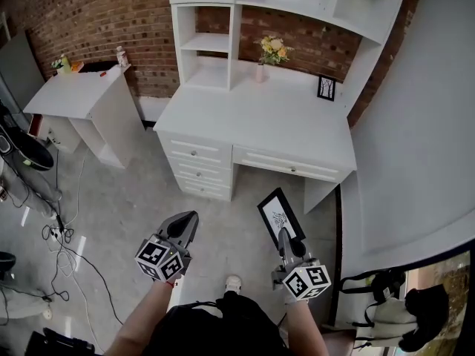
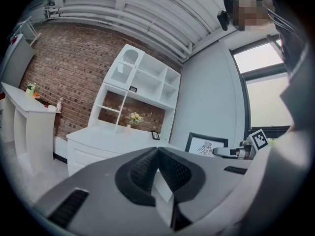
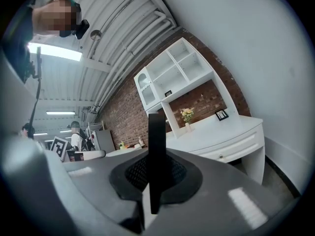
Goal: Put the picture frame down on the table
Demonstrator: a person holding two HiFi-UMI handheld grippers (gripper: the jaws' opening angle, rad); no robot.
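Below the head camera, both tongs are held out level over the grey floor [image 1: 111, 199], well short of the white bench [image 1: 260, 121]. The right tongs [image 1: 283, 232] grip the black-rimmed picture frame [image 1: 280, 213] by its lower edge, so the frame is in the air, leaning away towards the bench. The left tongs [image 1: 191, 215] carry nothing. A vase of flowers [image 1: 272, 52] and a small frame [image 1: 326, 87] stand at the back of the bench.

Along the left tongs [image 2: 157, 149], the dark pads meet at their tips with nothing between them. To the right the picture frame [image 2: 206, 144] shows its face, beside the other tool's marker cube [image 2: 259, 139].

Along the right tongs [image 3: 156, 173], the pads are clamped on the frame, seen edge-on as a dark upright bar [image 3: 156, 141]. The bench [image 3: 221, 132] lies beyond it, apart from the frame.
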